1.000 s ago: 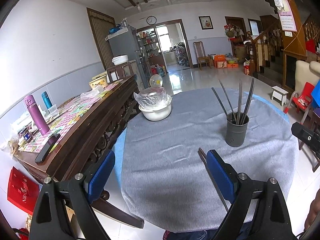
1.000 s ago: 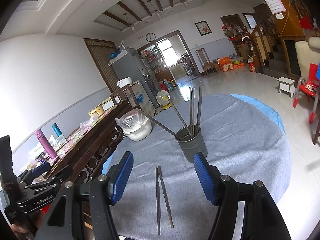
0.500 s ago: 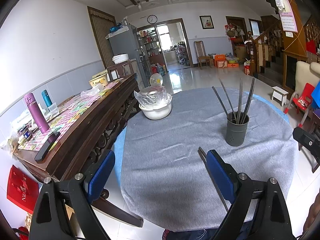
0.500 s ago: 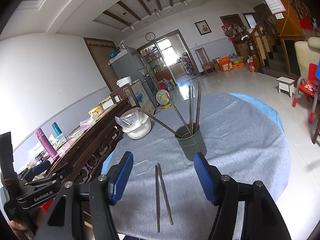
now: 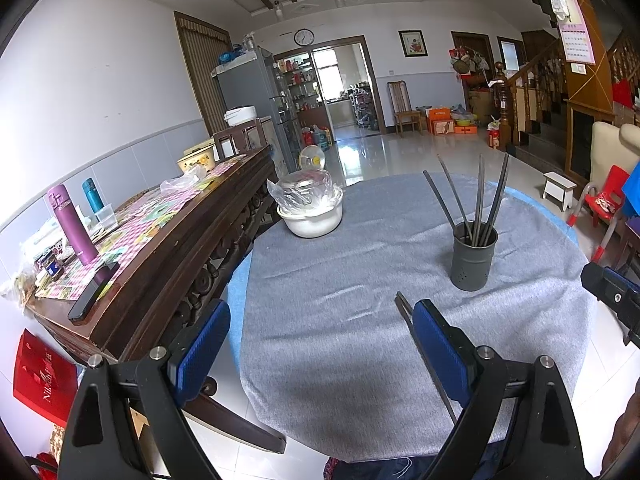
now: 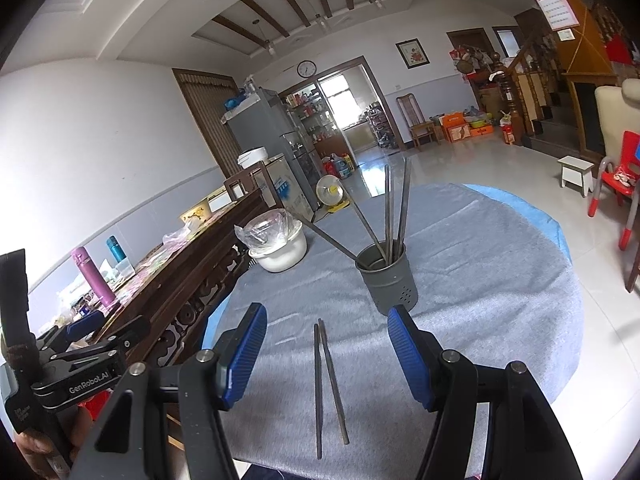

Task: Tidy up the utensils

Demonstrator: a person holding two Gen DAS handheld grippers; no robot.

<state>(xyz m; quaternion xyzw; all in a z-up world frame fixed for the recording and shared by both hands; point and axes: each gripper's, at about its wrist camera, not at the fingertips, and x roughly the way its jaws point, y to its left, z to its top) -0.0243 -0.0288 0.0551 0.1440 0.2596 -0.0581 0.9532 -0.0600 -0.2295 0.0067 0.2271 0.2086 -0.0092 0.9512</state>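
A dark grey perforated utensil holder (image 5: 473, 258) (image 6: 387, 278) stands on the round grey-clothed table (image 5: 344, 280) (image 6: 500, 280) with several dark chopsticks (image 5: 478, 200) (image 6: 390, 212) upright in it. Two loose chopsticks (image 6: 328, 380) lie side by side on the cloth near the front edge, straight between my right gripper's open blue pads (image 6: 246, 354). In the left wrist view they show partly behind the right pad (image 5: 406, 314). My left gripper (image 5: 320, 348) is open and empty over the table's near left edge. My right gripper (image 6: 326, 360) is open and empty.
A white bowl covered with clear plastic (image 5: 310, 208) (image 6: 278, 240) sits at the table's far left. A dark wooden sideboard (image 5: 160, 240) with bottles and clutter runs along the left. Red child chairs (image 5: 604, 200) stand at the right on the tiled floor.
The right gripper has drifted slightly, so the holder and loose chopsticks sit a touch lower and nearer in its view. The left gripper has barely moved.
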